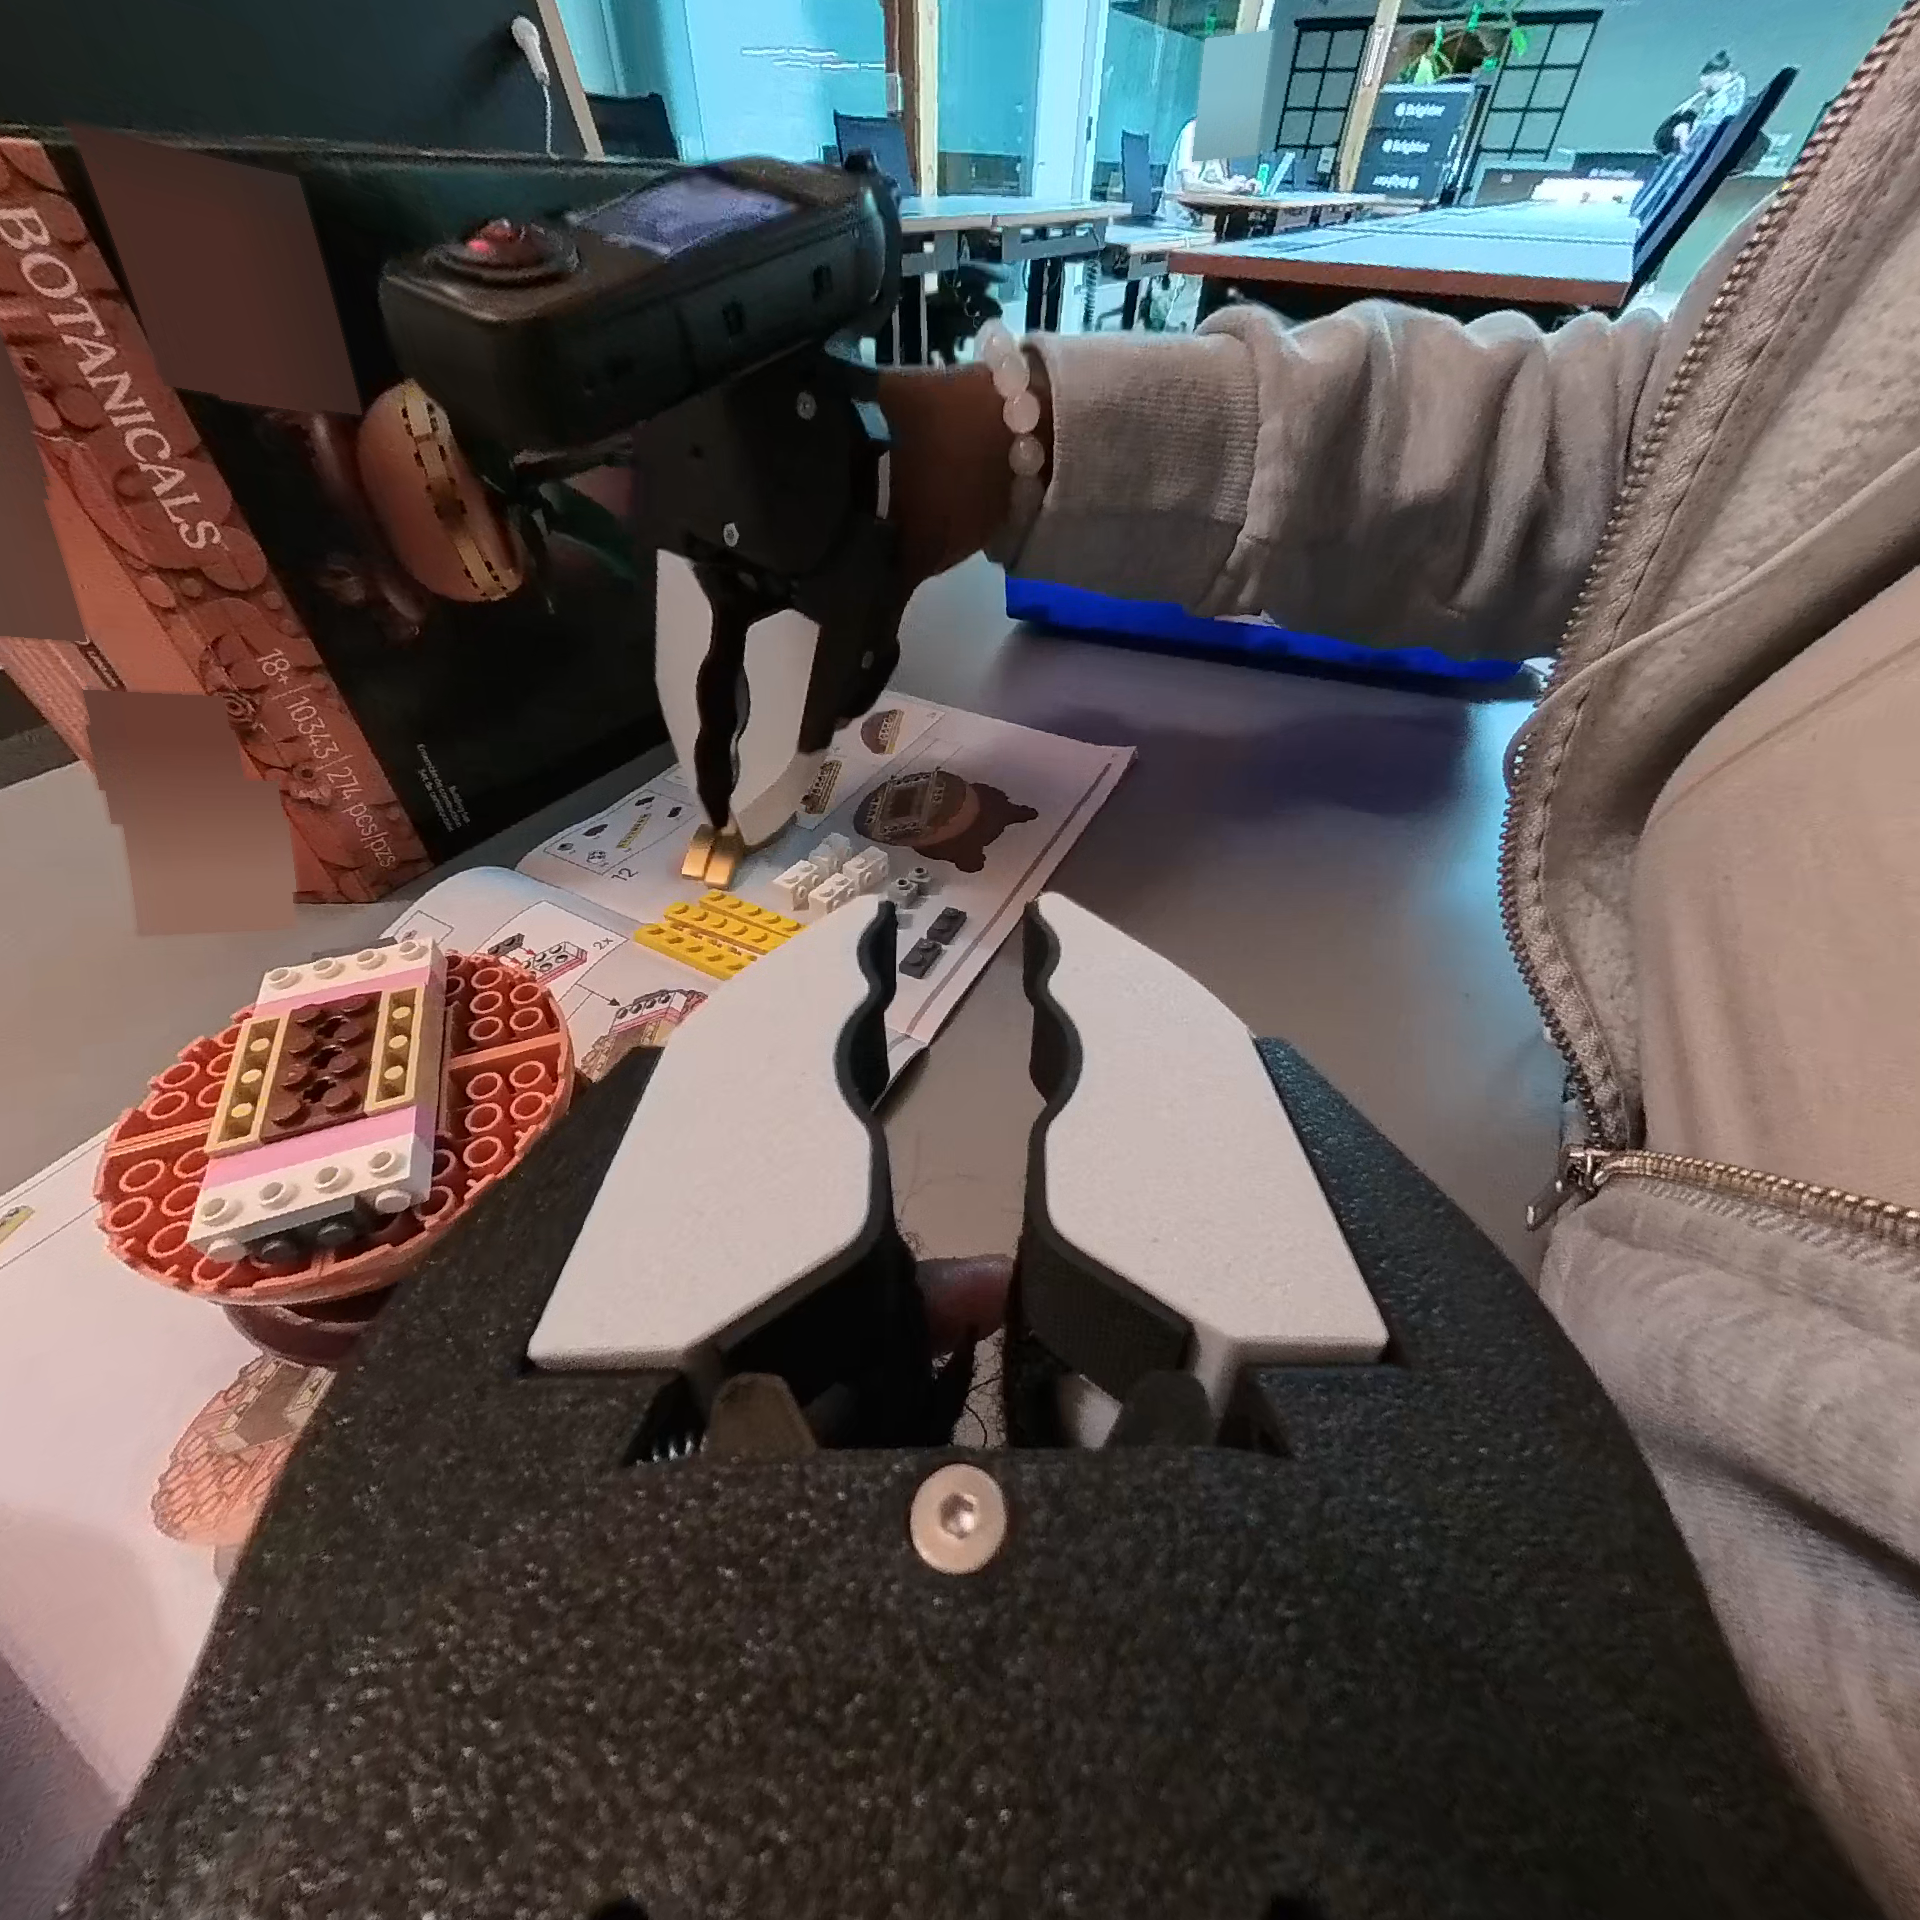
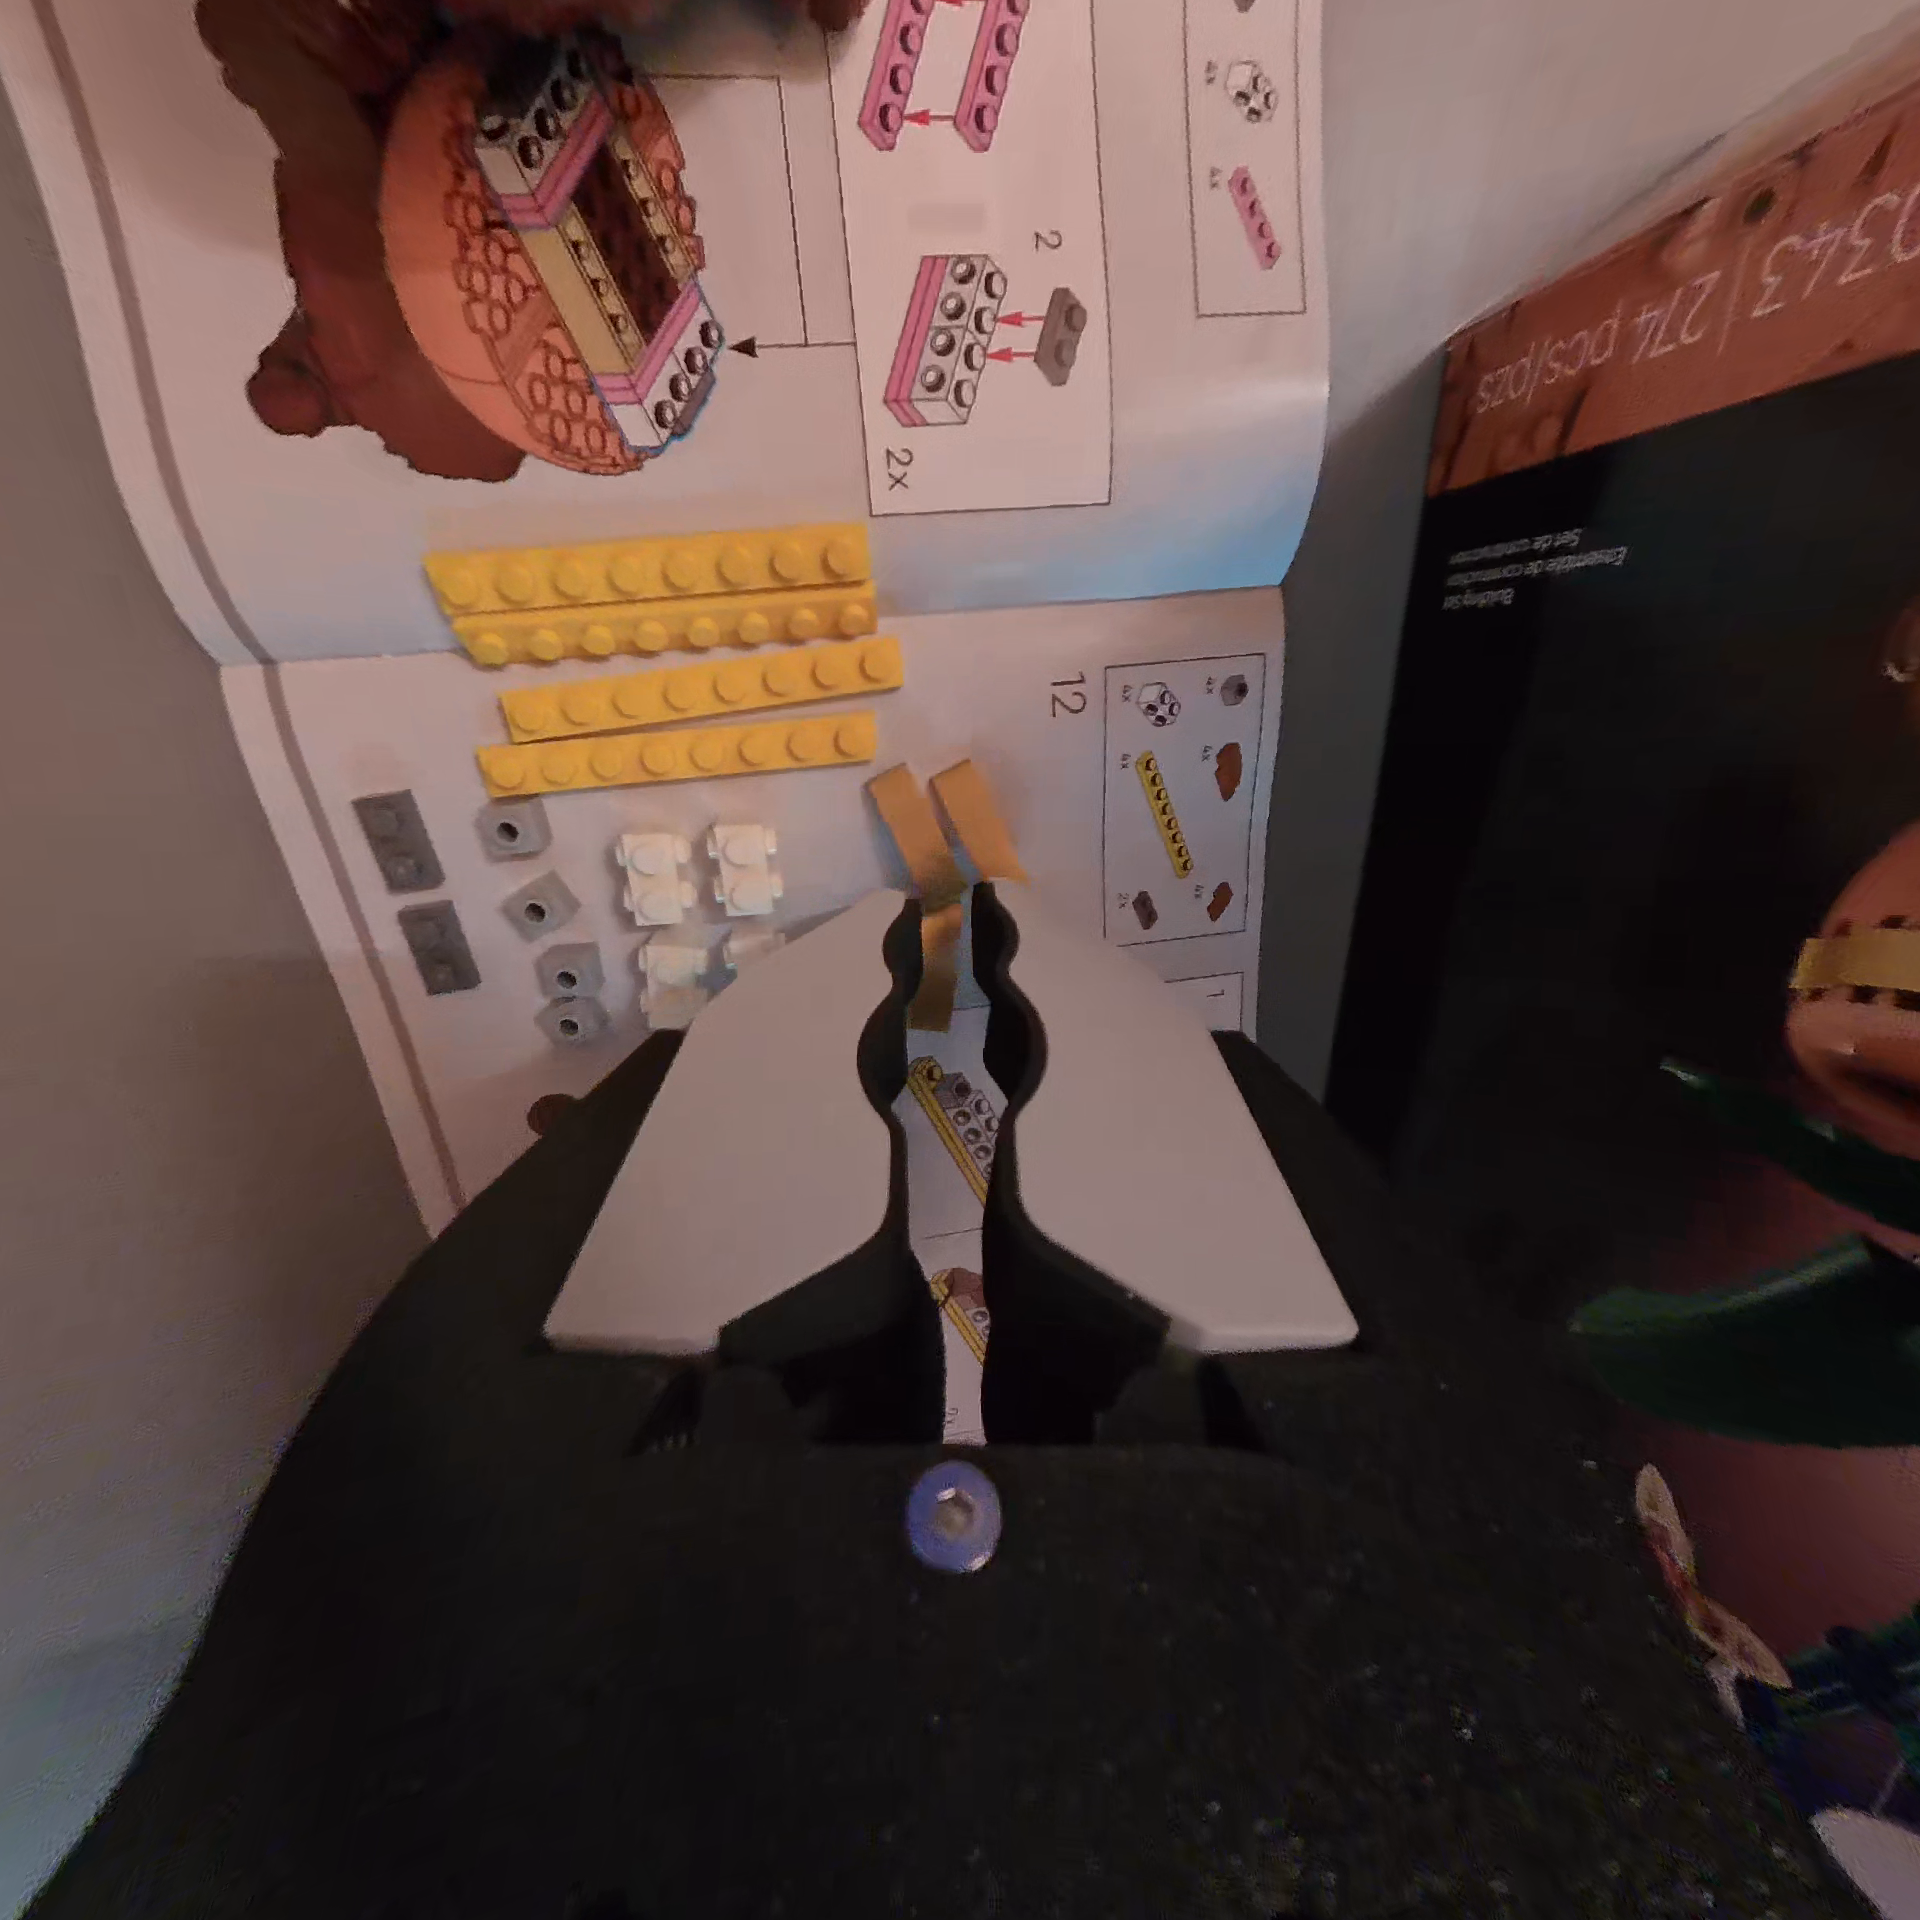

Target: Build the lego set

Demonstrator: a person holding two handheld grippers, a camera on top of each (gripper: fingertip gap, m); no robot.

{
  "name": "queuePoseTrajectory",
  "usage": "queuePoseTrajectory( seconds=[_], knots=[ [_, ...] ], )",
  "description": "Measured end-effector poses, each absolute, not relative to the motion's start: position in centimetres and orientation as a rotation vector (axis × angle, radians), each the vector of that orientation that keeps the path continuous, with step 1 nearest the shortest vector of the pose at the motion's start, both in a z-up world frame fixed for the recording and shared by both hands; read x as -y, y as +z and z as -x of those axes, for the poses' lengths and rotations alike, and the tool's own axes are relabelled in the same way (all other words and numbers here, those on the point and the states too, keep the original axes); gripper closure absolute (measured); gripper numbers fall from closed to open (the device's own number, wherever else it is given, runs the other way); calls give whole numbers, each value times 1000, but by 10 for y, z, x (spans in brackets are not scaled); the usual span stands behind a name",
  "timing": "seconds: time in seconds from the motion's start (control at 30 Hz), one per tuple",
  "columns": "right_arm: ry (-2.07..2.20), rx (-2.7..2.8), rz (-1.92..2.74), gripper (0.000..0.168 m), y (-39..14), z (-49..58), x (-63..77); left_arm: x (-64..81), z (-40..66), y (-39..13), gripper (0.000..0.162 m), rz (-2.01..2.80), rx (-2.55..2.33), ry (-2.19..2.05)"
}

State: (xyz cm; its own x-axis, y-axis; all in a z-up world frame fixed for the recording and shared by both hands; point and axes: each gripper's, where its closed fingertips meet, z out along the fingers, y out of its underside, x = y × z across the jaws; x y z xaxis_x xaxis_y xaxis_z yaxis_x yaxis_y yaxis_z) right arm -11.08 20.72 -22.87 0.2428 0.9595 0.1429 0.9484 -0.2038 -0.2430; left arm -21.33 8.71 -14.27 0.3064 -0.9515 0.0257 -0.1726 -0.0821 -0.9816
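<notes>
Open instruction booklet (image 2: 1174, 488) flat on the desk (image 1: 1299, 883), boxed set (image 1: 312, 623) standing just behind. On the booklet: long plates (image 2: 665, 665) in a row of four, small bricks (image 2: 696, 862) and tiny plates (image 2: 416, 883) beside them, two tiles (image 2: 956, 821) nearest the box. Round build (image 1: 332, 1112) to the left, over the near page. Right gripper (image 1: 727, 821) tip-down upon the tiles.

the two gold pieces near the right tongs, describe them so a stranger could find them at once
On the open instruction booklet, beside the row of four yellow plates, the two gold pieces lie side by side at the right tongs. Unlike their neighbours, they are smooth, with no studs showing.
</notes>
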Motion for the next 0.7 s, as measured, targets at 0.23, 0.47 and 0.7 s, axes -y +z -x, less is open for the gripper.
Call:
queuePoseTrajectory(
  seconds=[0.23, 0.47, 0.7],
  knots=[
    [35, 1784, 2275, 159, -225, 93, -201, -87, 212, -145, 139, 1518, -1079, -929],
    [18, 1761, 2288, 160, -233, 86, -202, -86, 209, -144, 139, 1513, -1091, -928],
    [30, 1621, 2257, 159, -200, 80, -203, -85, 209, -144, 139, 1520, -1097, -913]
  ],
)
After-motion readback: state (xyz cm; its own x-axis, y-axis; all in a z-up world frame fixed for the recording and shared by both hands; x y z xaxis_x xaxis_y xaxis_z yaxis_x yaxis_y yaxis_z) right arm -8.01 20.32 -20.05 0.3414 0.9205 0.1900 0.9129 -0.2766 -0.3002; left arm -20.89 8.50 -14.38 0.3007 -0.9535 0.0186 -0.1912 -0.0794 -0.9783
